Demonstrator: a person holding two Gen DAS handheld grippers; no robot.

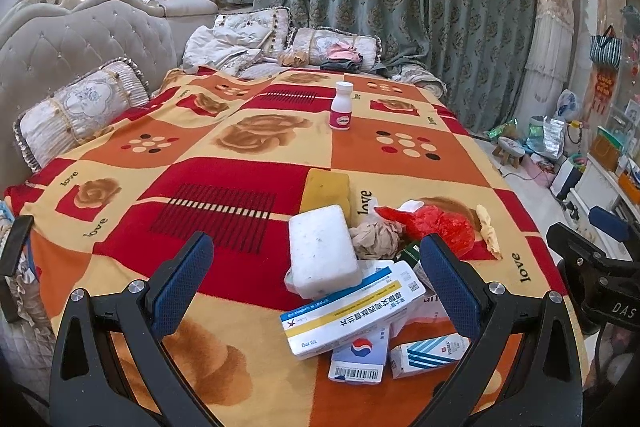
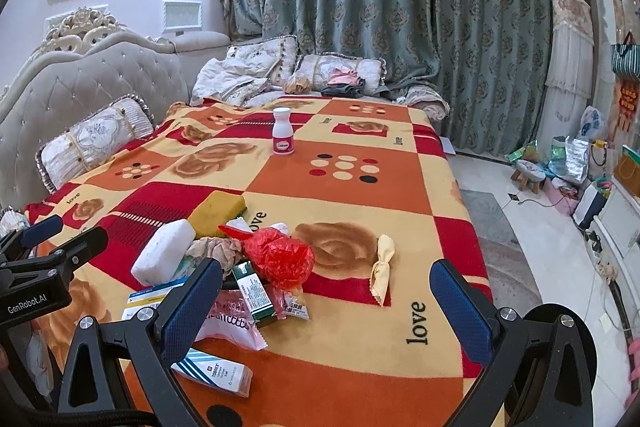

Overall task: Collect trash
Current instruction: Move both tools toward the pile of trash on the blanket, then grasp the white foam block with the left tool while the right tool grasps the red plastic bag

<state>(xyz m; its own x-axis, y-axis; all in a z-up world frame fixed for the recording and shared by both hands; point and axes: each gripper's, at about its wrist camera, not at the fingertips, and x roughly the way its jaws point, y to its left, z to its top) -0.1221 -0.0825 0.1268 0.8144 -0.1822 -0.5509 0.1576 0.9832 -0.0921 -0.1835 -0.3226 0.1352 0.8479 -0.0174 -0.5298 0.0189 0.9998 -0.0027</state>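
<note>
A heap of trash lies on the bed's patterned blanket (image 1: 224, 163): a white foam block (image 1: 322, 247), a yellow sponge (image 1: 326, 189), crumpled paper (image 1: 374, 239), a red plastic bag (image 1: 436, 223), a yellow wrapper (image 1: 490, 231) and several medicine boxes (image 1: 352, 311). A white bottle (image 1: 341, 105) stands farther back. My left gripper (image 1: 316, 275) is open above the boxes, holding nothing. In the right wrist view my right gripper (image 2: 326, 297) is open over the blanket, right of the red bag (image 2: 280, 259), near the yellow wrapper (image 2: 382, 267). The bottle (image 2: 282, 137) stands beyond.
Pillows (image 1: 80, 111) and a tufted headboard (image 1: 72, 39) line the bed's left side. Folded clothes (image 2: 344, 83) lie at the far end before the curtain (image 2: 380, 7). A small stool (image 2: 530, 173) and bags clutter the floor on the right.
</note>
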